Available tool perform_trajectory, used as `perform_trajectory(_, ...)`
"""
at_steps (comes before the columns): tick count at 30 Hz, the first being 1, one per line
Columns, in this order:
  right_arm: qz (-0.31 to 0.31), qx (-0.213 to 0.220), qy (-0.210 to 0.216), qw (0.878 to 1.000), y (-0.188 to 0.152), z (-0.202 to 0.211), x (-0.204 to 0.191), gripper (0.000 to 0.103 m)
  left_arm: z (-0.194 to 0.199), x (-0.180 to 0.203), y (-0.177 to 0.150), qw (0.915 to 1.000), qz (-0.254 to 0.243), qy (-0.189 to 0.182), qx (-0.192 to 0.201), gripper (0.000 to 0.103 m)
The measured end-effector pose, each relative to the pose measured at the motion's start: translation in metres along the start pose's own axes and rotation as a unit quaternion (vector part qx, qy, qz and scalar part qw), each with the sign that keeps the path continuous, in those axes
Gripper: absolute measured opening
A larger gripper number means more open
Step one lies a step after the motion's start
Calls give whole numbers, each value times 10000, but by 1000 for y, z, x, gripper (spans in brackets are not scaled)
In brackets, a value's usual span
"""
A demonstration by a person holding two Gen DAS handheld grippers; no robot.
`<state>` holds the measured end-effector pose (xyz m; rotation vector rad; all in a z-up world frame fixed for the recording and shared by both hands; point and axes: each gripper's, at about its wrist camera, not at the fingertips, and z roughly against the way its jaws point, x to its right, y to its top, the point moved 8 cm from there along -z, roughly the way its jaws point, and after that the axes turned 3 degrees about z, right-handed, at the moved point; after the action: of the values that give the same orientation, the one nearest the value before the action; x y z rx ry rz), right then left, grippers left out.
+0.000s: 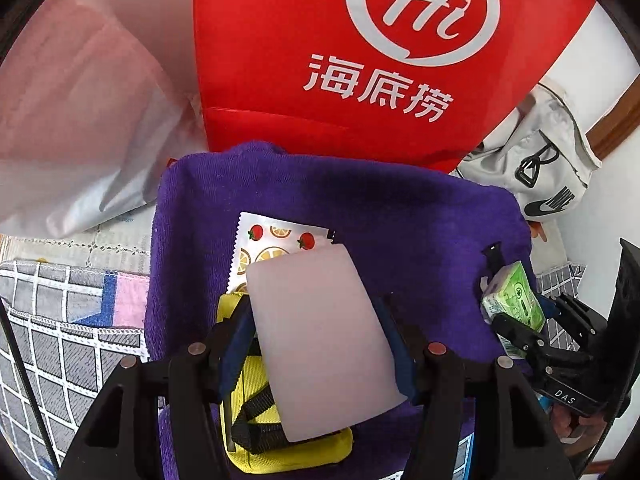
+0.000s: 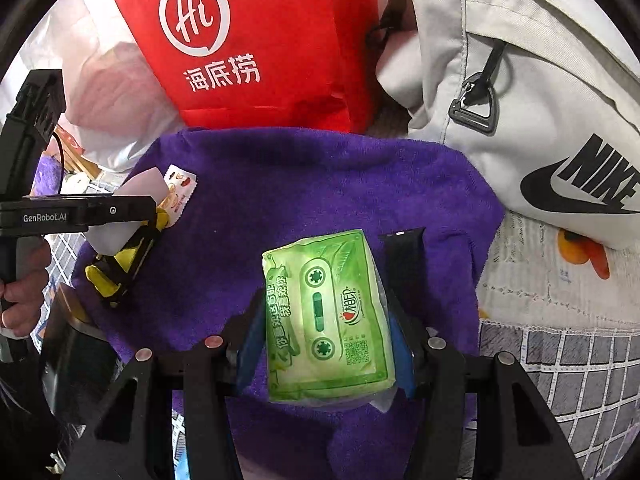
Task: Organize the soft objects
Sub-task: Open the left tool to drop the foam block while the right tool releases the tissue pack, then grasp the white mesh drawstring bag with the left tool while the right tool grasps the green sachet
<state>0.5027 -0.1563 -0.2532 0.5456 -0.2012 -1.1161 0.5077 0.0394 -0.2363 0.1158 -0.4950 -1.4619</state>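
A purple towel (image 1: pixel 360 208) (image 2: pixel 312 184) lies spread in front of both grippers. My left gripper (image 1: pixel 312 320) (image 2: pixel 132 216) is shut on a pale white foam block (image 1: pixel 320 340) (image 2: pixel 140 188), its blue pads pressing both sides. Under the block lie a yellow pouch with a black strap (image 1: pixel 256 432) (image 2: pixel 116 268) and a fruit-print sachet (image 1: pixel 276 236) (image 2: pixel 182 184). My right gripper (image 2: pixel 324 312) (image 1: pixel 516 312) is shut on a green tissue pack with a cassette print (image 2: pixel 328 316) (image 1: pixel 516 300). A black watch strap (image 2: pixel 402 248) (image 1: pixel 494 258) rests on the towel just right of the pack.
A red bag with a white logo (image 1: pixel 380 60) (image 2: pixel 256 48) stands behind the towel. A white Nike bag (image 2: pixel 520 100) (image 1: pixel 540 168) is at the right, a translucent plastic bag (image 1: pixel 80 120) at the left. A grey checked cloth (image 1: pixel 52 320) (image 2: pixel 560 372) covers the surface. A hand (image 2: pixel 20 300) holds the left gripper.
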Motion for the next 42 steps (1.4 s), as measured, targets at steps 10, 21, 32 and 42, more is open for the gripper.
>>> perform_trajectory(10, 32, -76, -27, 10000, 1, -6, -3, 55, -5, 0, -1, 10000, -5, -59, -64, 61)
perform_trajectory(21, -19, 259, -225, 9994, 8, 18, 0, 79, 4, 3, 0, 9998, -120, -136, 19, 68)
perform_trajectory(32, -170, 676, 9, 9976, -6, 84, -24, 79, 72, -7, -5, 9988, 130, 39, 474, 84)
perform_trajectory(42, -256, 913, 200, 9953, -50, 138, -64, 79, 119, -13, -57, 9974, 290, 195, 624, 84)
